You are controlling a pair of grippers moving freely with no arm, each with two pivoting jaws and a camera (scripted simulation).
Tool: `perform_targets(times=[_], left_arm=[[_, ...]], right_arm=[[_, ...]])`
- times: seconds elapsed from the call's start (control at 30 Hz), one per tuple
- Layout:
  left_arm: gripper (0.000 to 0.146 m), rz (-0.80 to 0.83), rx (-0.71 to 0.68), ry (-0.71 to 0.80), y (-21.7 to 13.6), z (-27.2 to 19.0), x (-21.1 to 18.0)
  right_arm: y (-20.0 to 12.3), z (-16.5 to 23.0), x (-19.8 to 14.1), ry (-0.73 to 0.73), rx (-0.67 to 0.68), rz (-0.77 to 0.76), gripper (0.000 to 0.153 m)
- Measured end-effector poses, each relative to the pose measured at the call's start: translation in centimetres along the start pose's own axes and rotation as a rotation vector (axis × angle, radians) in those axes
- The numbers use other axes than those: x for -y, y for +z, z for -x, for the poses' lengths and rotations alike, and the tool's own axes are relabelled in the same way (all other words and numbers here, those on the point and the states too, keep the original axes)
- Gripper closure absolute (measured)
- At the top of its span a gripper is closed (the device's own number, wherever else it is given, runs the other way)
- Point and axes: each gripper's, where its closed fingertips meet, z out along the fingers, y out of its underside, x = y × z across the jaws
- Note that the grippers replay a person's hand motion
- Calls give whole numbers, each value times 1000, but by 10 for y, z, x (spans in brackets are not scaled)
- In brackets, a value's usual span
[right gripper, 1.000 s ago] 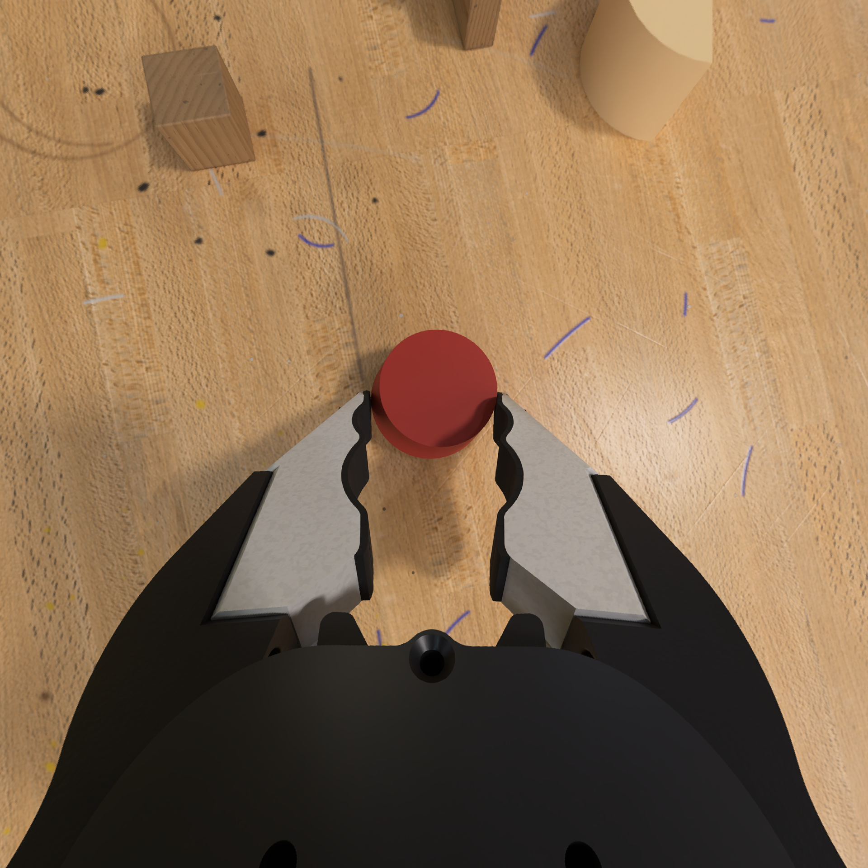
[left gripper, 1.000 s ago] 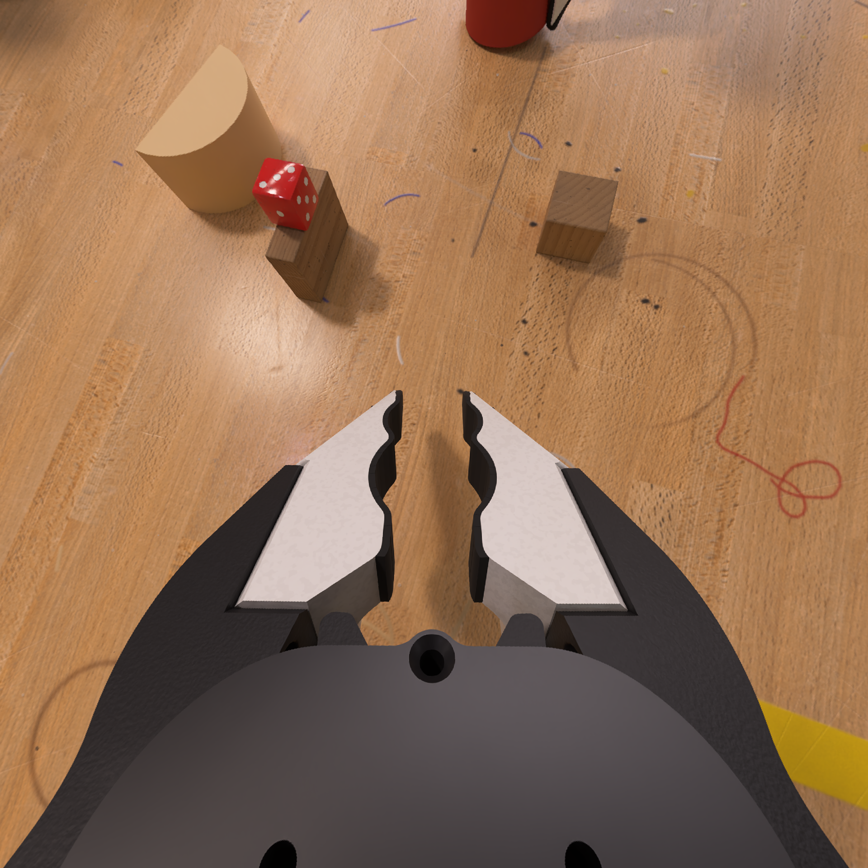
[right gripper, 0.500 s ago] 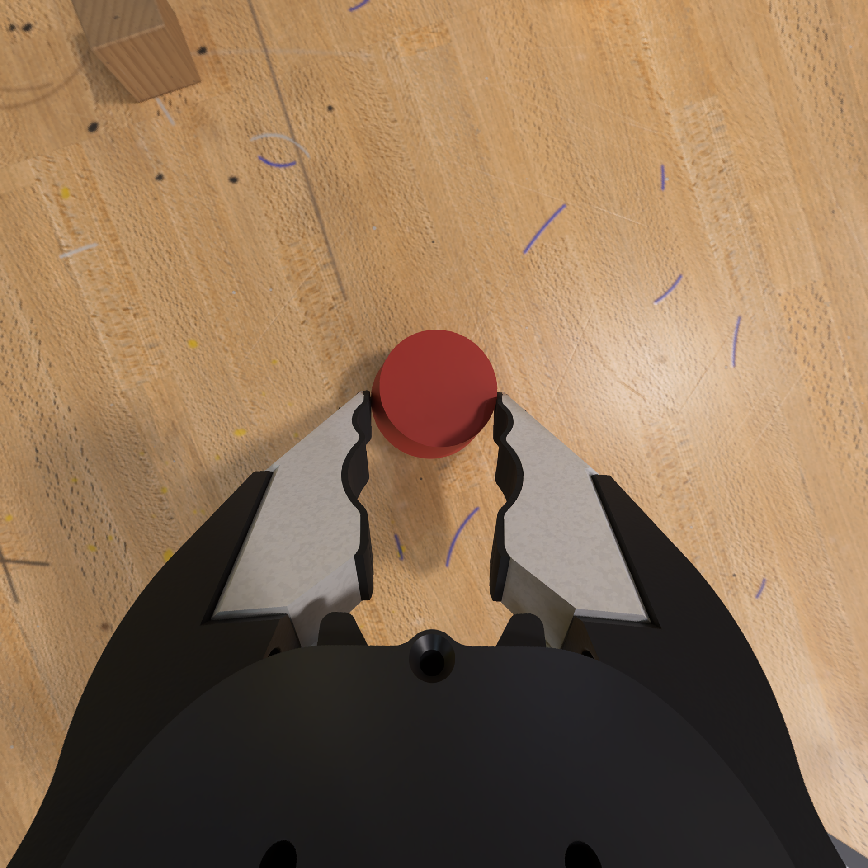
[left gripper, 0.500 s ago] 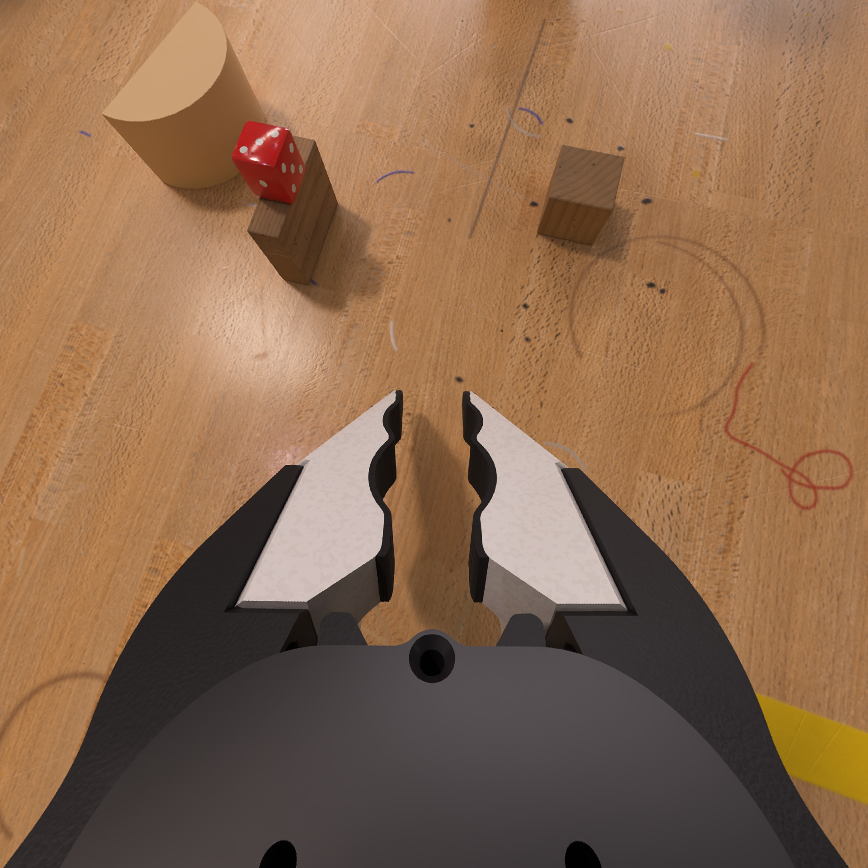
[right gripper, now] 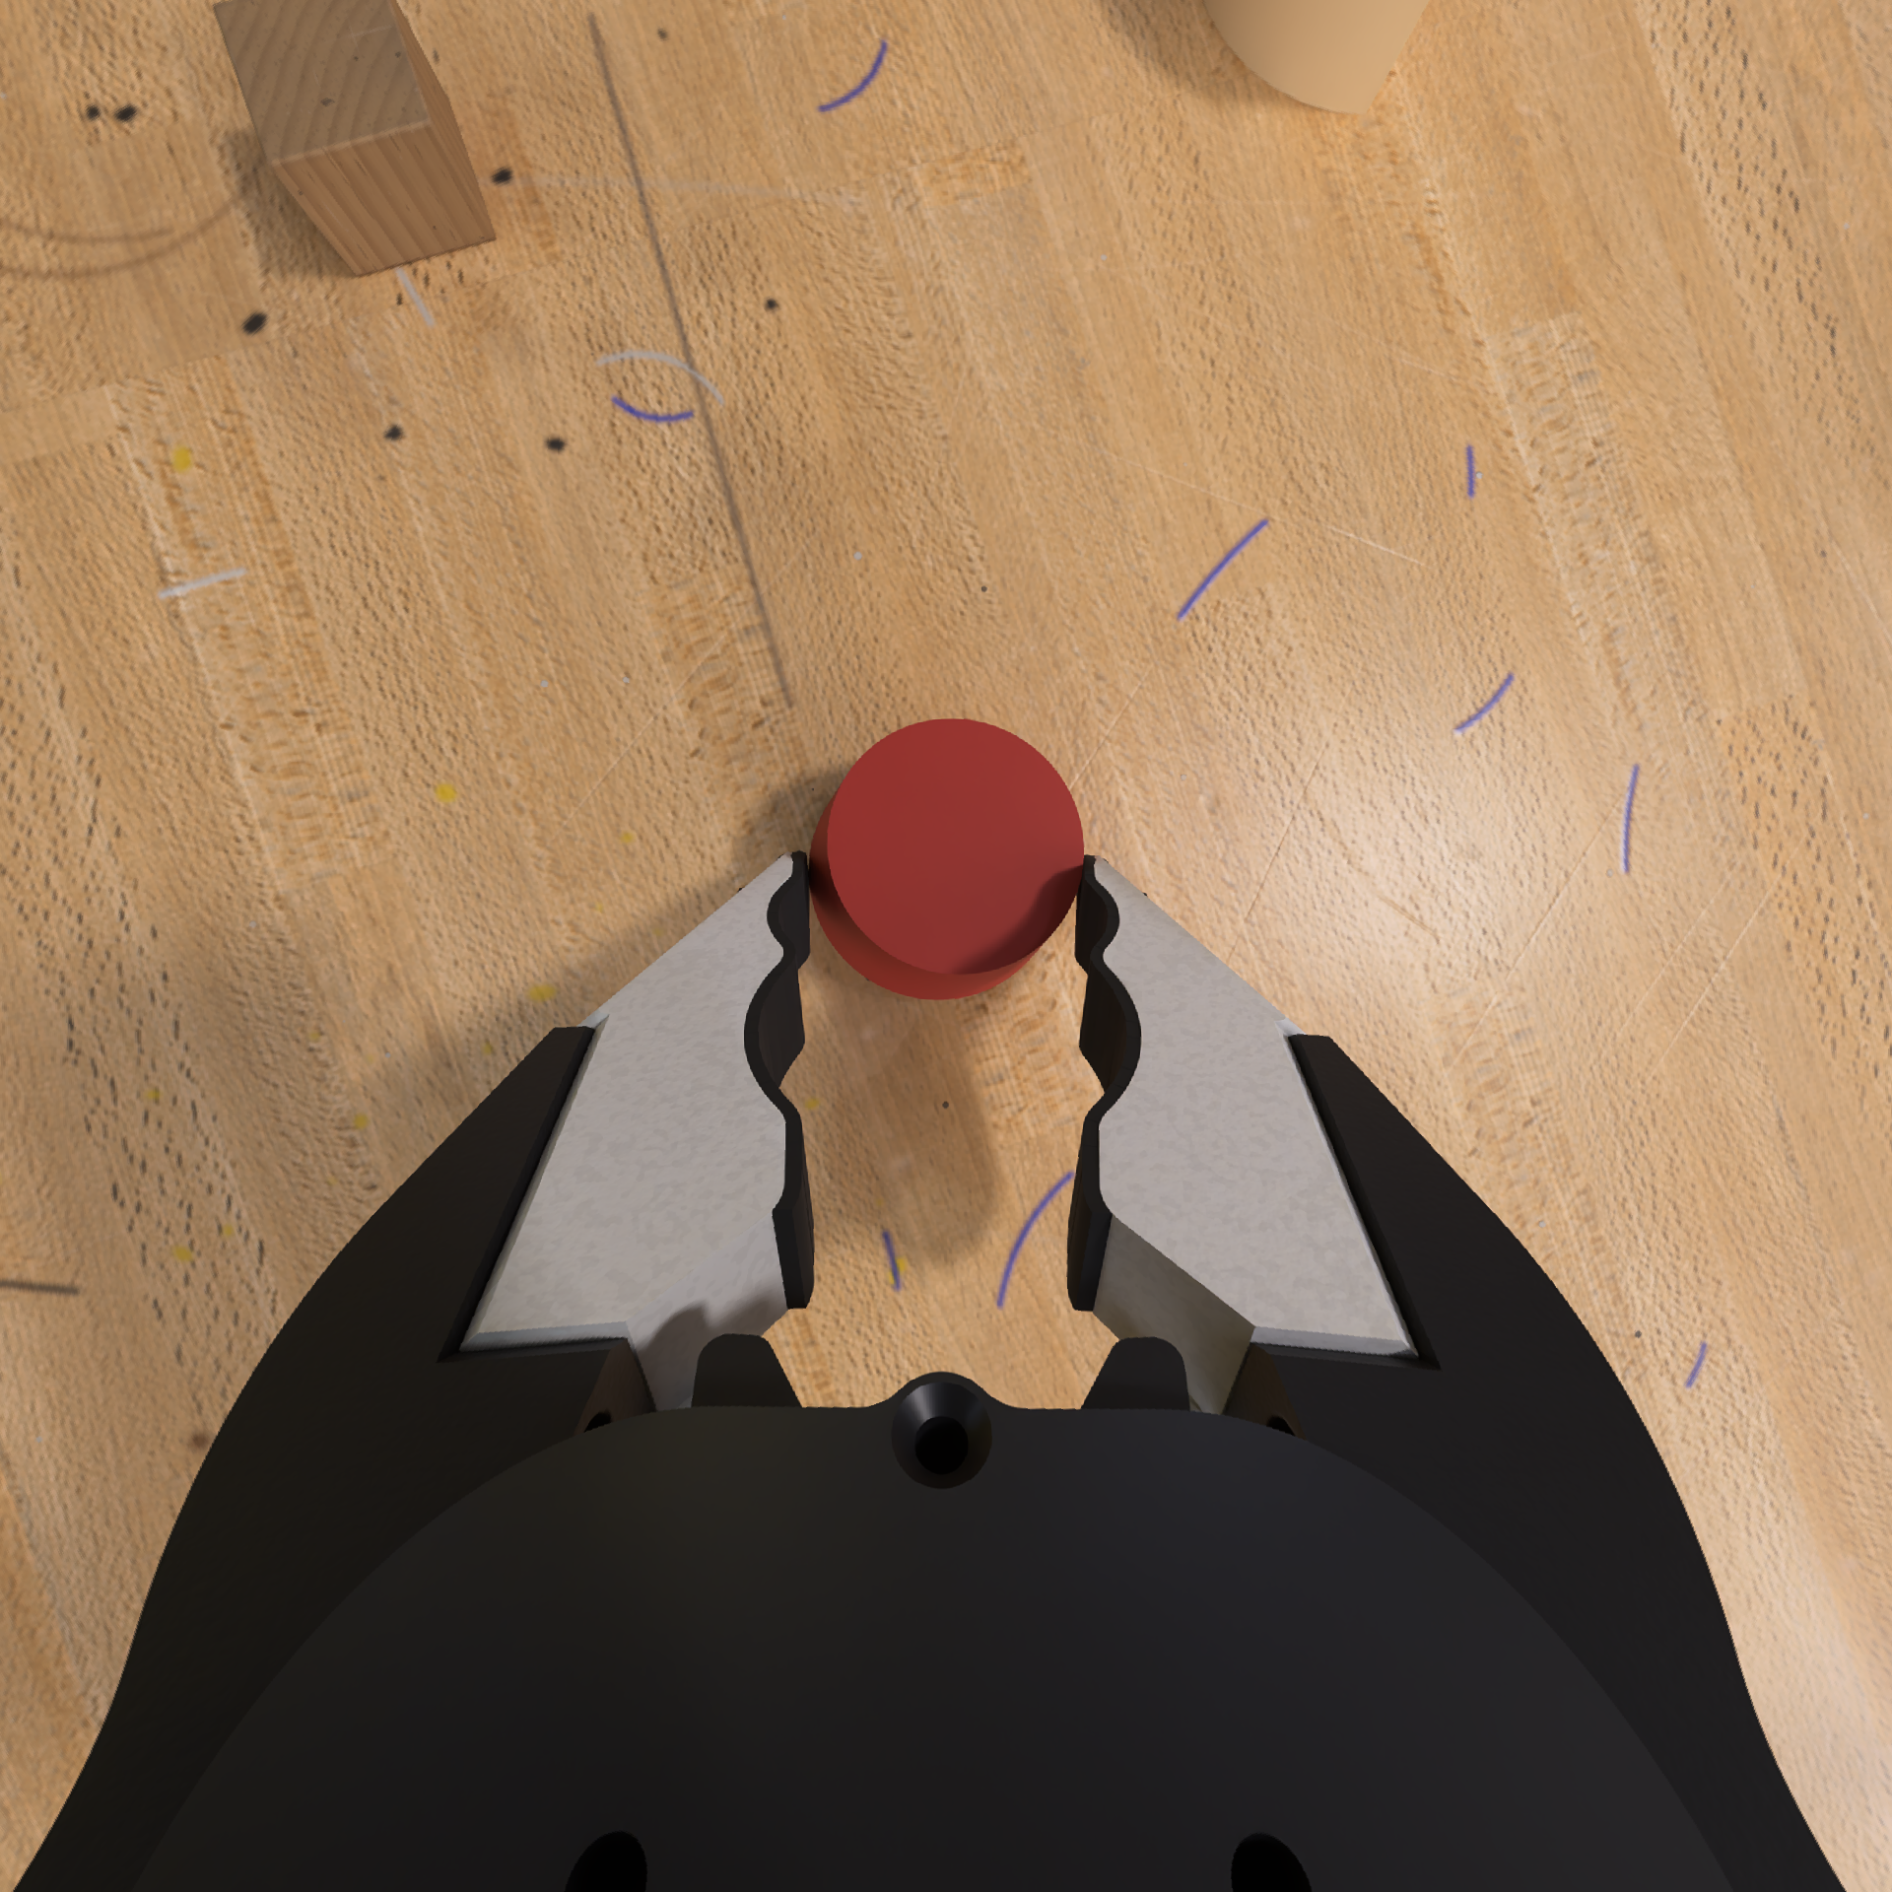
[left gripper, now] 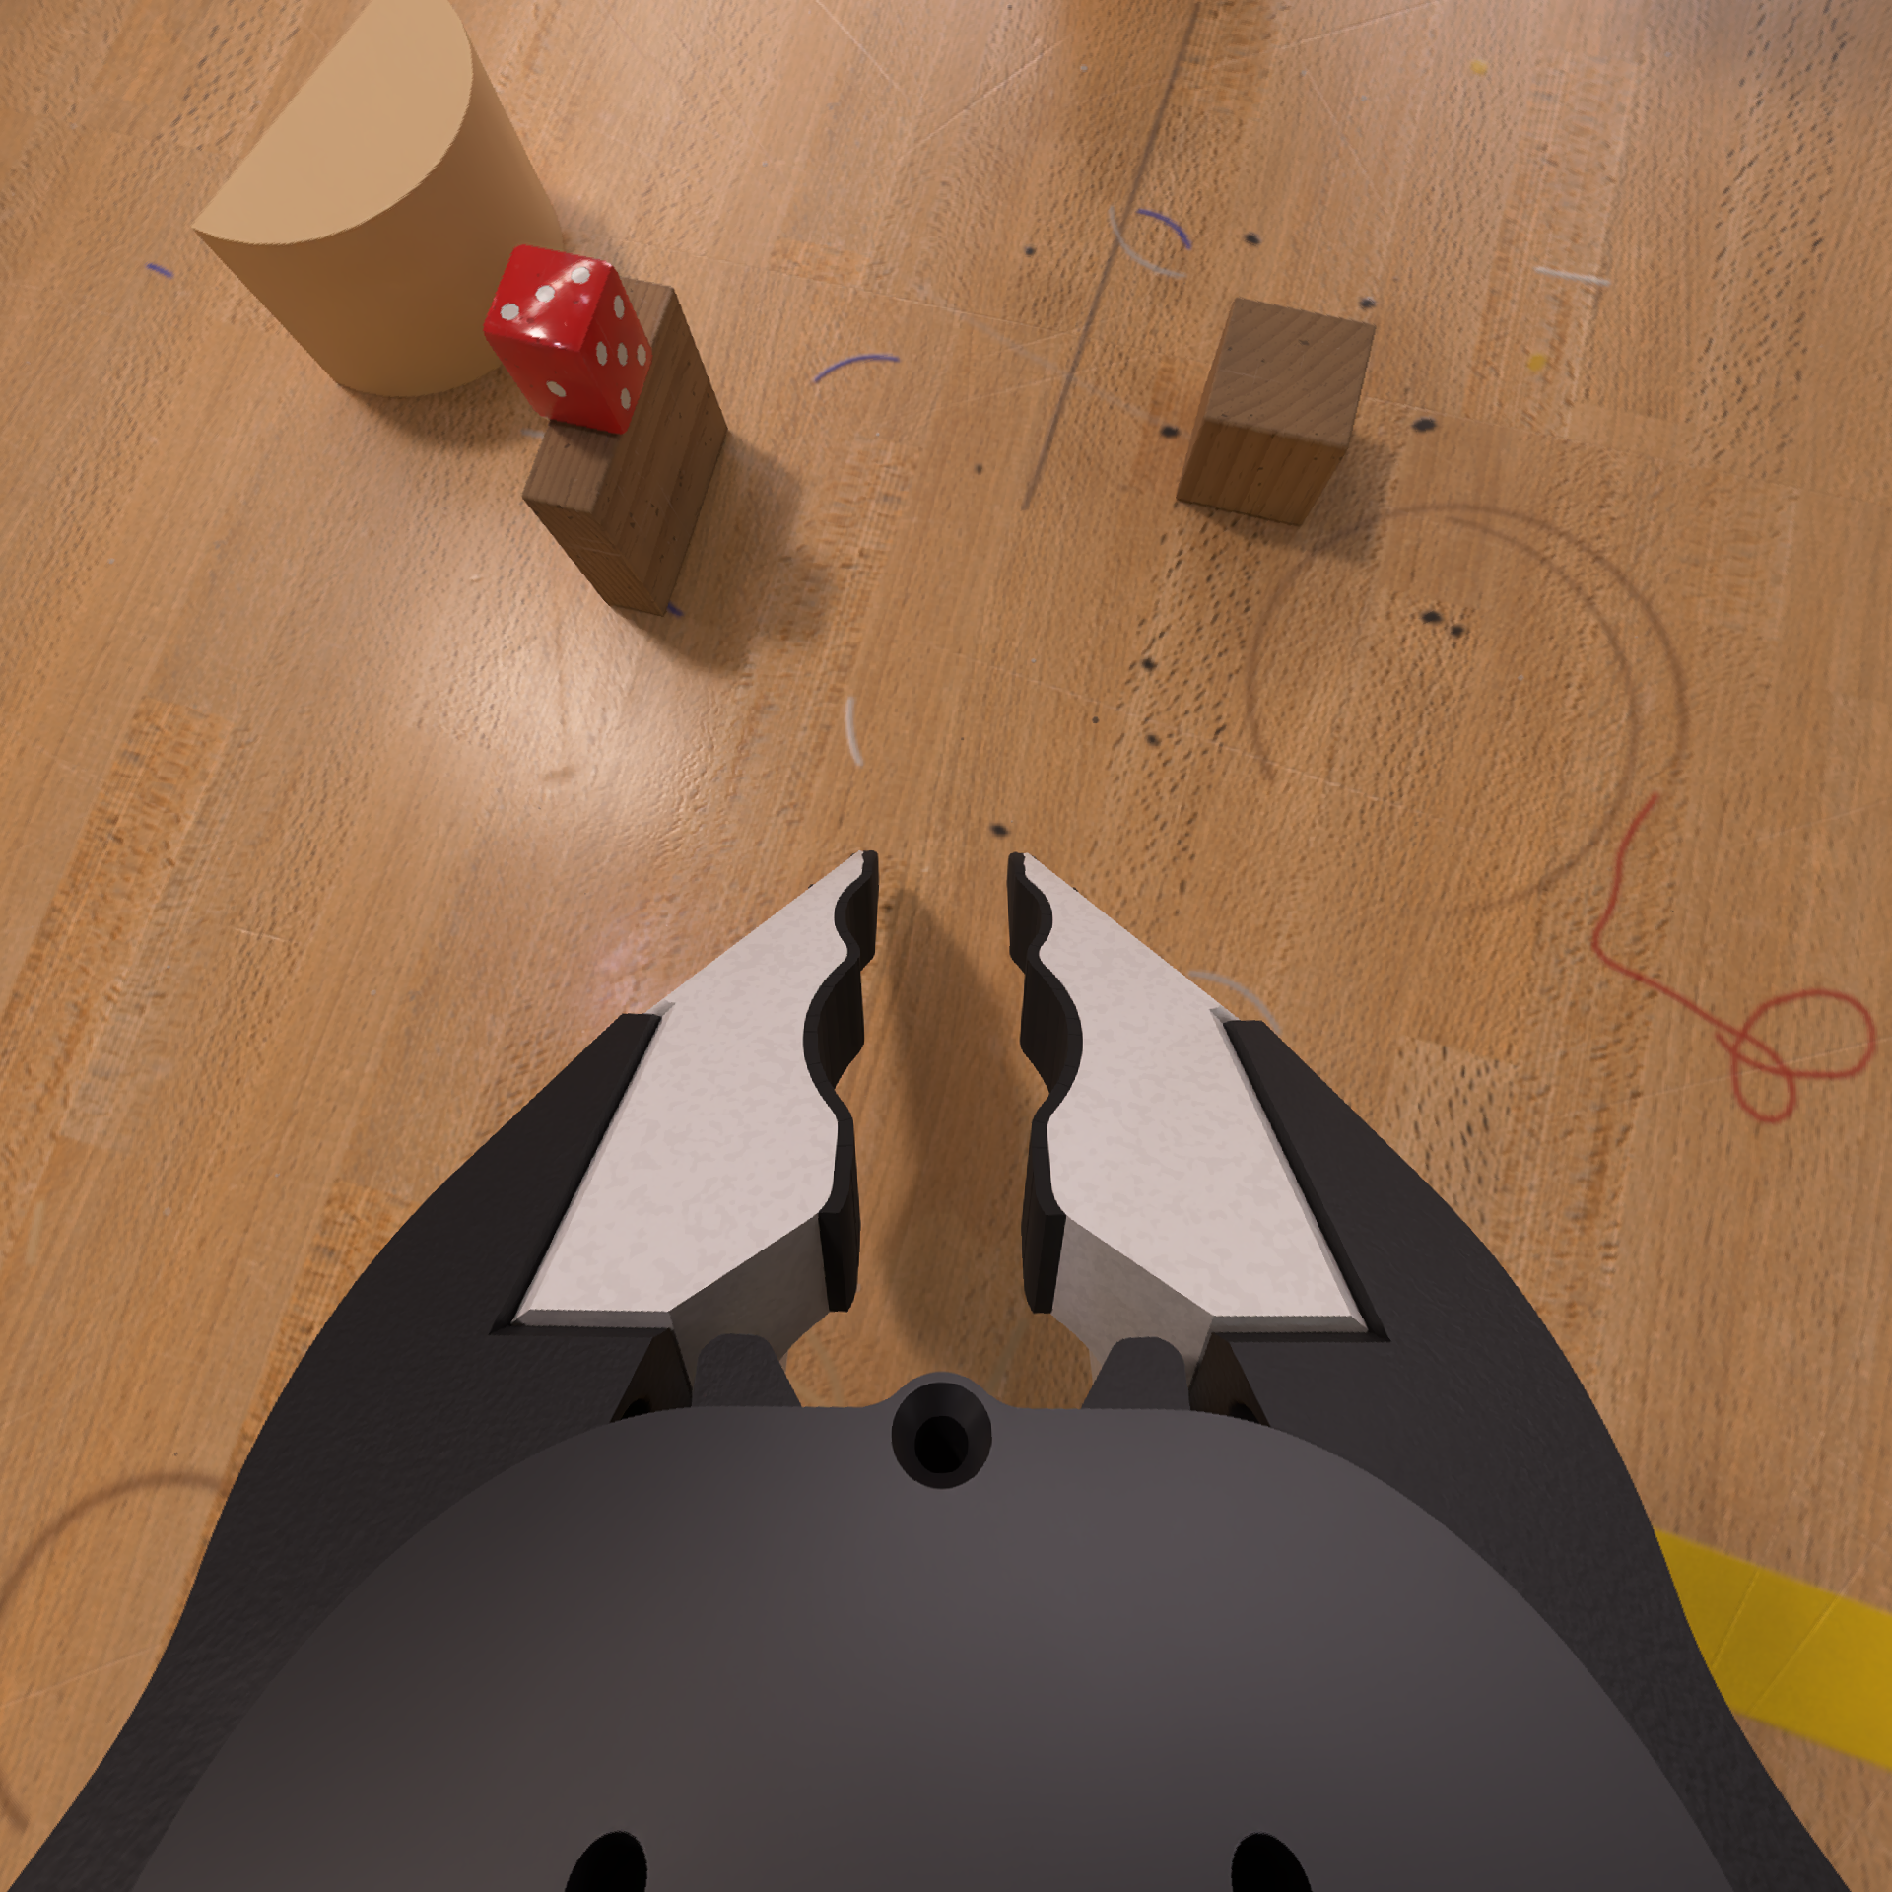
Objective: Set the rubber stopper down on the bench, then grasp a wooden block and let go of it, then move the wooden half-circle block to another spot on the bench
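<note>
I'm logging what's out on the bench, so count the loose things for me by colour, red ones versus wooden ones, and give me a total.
Red: 2, the rubber stopper and the die.
Wooden: 3, the half-circle block, the dark upright block under the die, and the cube.
Total: 5.
</note>
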Motion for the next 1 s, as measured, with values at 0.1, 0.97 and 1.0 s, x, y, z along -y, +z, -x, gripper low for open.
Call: perform_targets(times=[0.1,0.97,1.0], left_arm=[[121,-2,-1,5,0,0,0],[120,-115,25,37,-16,-1,12],[120,-116,27,37,-17,-1,12]], right_arm=[[1,0,1,0,-2,-3,100],[-10,-7,15,5,-39,-78,82],[-11,-6,16,6,-38,-84,83]])
